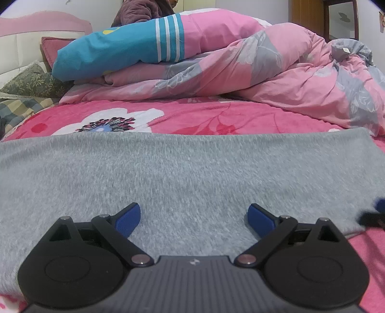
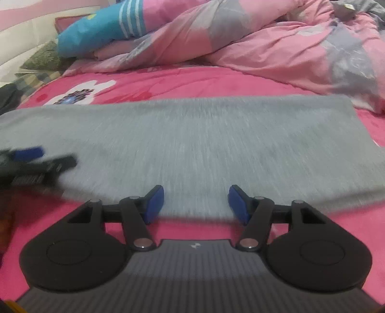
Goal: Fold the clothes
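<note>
A grey knit garment (image 1: 192, 163) lies flat in a wide band across the pink flowered blanket (image 1: 197, 115). My left gripper (image 1: 193, 216) hovers over its near part, jaws wide open and holding nothing. In the right wrist view the same garment (image 2: 192, 134) looks blurred. My right gripper (image 2: 196, 199) stands open at the garment's near edge, its blue pads apart from the cloth. The left gripper (image 2: 36, 159) shows at that view's left edge, over the garment's left end. A tip of the right gripper (image 1: 375, 214) shows at the far right of the left wrist view.
A crumpled pink and grey duvet (image 1: 276, 72) is heaped behind the garment, with a blue striped pillow (image 1: 115, 53) on top. A green cushion (image 1: 31, 81) and a pink headboard (image 1: 24, 41) are at the left. A person in a dark padded jacket (image 1: 144, 9) is behind the bedding.
</note>
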`<state>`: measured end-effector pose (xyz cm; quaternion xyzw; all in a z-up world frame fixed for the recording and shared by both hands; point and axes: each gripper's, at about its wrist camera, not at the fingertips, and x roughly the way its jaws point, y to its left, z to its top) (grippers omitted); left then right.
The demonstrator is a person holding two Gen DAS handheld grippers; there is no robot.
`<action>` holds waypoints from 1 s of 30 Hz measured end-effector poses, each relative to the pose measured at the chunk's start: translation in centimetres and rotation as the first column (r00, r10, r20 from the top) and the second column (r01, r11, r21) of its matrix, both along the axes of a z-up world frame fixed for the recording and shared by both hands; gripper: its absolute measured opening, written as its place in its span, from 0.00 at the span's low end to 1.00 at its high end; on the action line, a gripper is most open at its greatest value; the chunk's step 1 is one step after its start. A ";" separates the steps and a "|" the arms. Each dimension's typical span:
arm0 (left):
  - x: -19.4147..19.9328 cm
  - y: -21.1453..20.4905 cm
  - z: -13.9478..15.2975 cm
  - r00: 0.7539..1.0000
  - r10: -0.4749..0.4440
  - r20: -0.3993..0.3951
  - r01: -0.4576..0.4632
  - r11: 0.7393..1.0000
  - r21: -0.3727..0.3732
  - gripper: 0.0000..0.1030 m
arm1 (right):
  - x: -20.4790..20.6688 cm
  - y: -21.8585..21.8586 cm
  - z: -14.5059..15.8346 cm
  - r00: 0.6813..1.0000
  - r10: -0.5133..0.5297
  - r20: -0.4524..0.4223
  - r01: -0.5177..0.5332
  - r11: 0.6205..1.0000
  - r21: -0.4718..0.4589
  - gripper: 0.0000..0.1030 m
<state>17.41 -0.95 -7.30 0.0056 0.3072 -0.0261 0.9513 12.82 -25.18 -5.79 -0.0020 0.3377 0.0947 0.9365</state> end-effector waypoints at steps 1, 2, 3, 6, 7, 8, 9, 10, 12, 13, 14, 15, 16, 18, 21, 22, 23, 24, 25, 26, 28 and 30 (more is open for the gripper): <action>0.0 0.0 0.0 1.000 -0.001 0.000 0.001 1.000 0.000 0.95 | -1.4 -0.4 0.0 1.000 0.001 0.003 -0.001 1.000 -0.001 0.66; 0.0 0.0 0.0 1.000 -0.001 0.000 0.001 1.000 0.001 0.95 | -2.5 -0.4 -0.5 1.000 0.003 -0.019 -0.004 1.000 -0.030 0.72; 0.0 0.0 0.0 1.000 -0.001 0.002 0.001 1.000 0.000 0.95 | -3.3 -0.7 -1.2 1.000 0.002 -0.009 -0.002 0.999 -0.038 0.73; -0.1 0.1 0.0 1.000 -0.001 0.005 0.001 1.000 -0.005 0.95 | -5.0 -1.4 -1.7 0.999 0.002 0.048 -0.003 1.000 0.016 0.77; -0.1 0.1 0.0 1.000 0.000 0.004 0.000 1.000 -0.004 0.95 | -5.0 -1.5 -1.6 0.999 -0.002 0.047 0.001 1.000 0.026 0.79; -0.1 0.0 0.0 1.000 0.002 0.003 -0.002 1.000 0.001 0.95 | -5.0 -1.4 -1.8 0.999 0.000 0.049 -0.001 1.000 0.019 0.81; -0.2 -0.1 0.1 1.000 0.006 0.001 -0.006 1.000 0.007 0.95 | -5.0 -1.2 -1.9 0.999 0.003 0.051 -0.003 1.000 0.011 0.82; -0.4 -0.1 0.2 1.000 0.012 -0.005 -0.012 1.000 0.014 0.95 | -4.9 -1.1 -1.9 0.998 0.003 0.056 -0.003 1.000 0.002 0.83; -1.1 -0.2 0.4 1.000 0.022 -0.015 -0.022 1.000 0.020 0.95 | -5.1 -1.0 -1.9 0.998 0.002 0.067 -0.001 1.000 -0.004 0.83; -1.6 -0.1 0.4 1.000 0.024 -0.013 -0.024 1.000 0.017 0.95 | -5.0 -1.2 -2.0 0.998 0.001 0.069 -0.001 1.000 0.001 0.83; -2.1 0.0 0.5 1.000 0.022 -0.011 -0.022 1.000 0.014 0.95 | -5.0 -1.3 -2.1 0.997 0.000 0.071 -0.001 1.000 0.007 0.83; -2.6 0.1 0.5 1.000 0.019 -0.017 -0.019 1.000 0.011 0.95 | -5.0 -1.4 -2.1 0.997 0.000 0.074 -0.001 1.000 0.012 0.83; -3.1 0.2 0.5 1.000 0.018 -0.020 -0.018 1.000 0.008 0.95 | -4.9 -1.5 -2.1 0.997 0.000 0.076 -0.001 1.000 0.014 0.83; -4.3 0.4 0.7 1.000 0.019 -0.008 -0.019 1.000 -0.002 0.95 | -4.9 -1.6 -2.2 0.997 0.000 0.079 -0.002 1.000 0.019 0.83; -6.3 0.8 1.0 1.000 0.018 0.012 -0.018 0.999 -0.028 0.96 | -4.9 -1.8 -2.3 0.997 0.000 0.081 -0.003 0.999 0.036 0.84; -6.9 0.9 1.0 1.000 0.013 0.022 -0.013 0.999 -0.030 0.96 | -4.9 -1.8 -2.3 0.997 0.000 0.082 -0.003 0.999 0.041 0.84; -7.6 0.9 1.0 0.999 0.009 0.033 -0.008 0.999 -0.032 0.96 | -4.8 -1.9 -2.3 0.997 0.000 0.082 -0.004 0.999 0.049 0.85; -8.2 0.9 1.1 0.999 0.004 0.044 -0.002 0.999 -0.033 0.96 | -4.8 -2.0 -2.4 0.997 0.000 0.082 -0.005 0.998 0.055 0.85; -8.7 0.9 1.2 0.998 -0.002 0.059 0.004 1.000 -0.031 0.96 | -4.7 -2.1 -2.4 0.997 0.001 0.081 -0.006 0.998 0.062 0.86; -9.1 0.9 1.4 0.998 -0.008 0.067 0.010 0.999 -0.031 0.96 | -4.7 -2.2 -2.4 0.997 0.001 0.082 -0.007 0.997 0.071 0.86; -9.8 0.8 1.7 0.996 -0.015 0.084 0.017 1.000 -0.025 0.96 | -4.6 -2.5 -2.5 0.997 0.001 0.082 -0.009 0.996 0.087 0.87; -10.2 0.7 2.2 0.993 -0.025 0.111 0.025 1.000 0.002 0.96 | -4.6 -2.5 -2.5 0.996 0.002 0.084 -0.009 0.996 0.092 0.87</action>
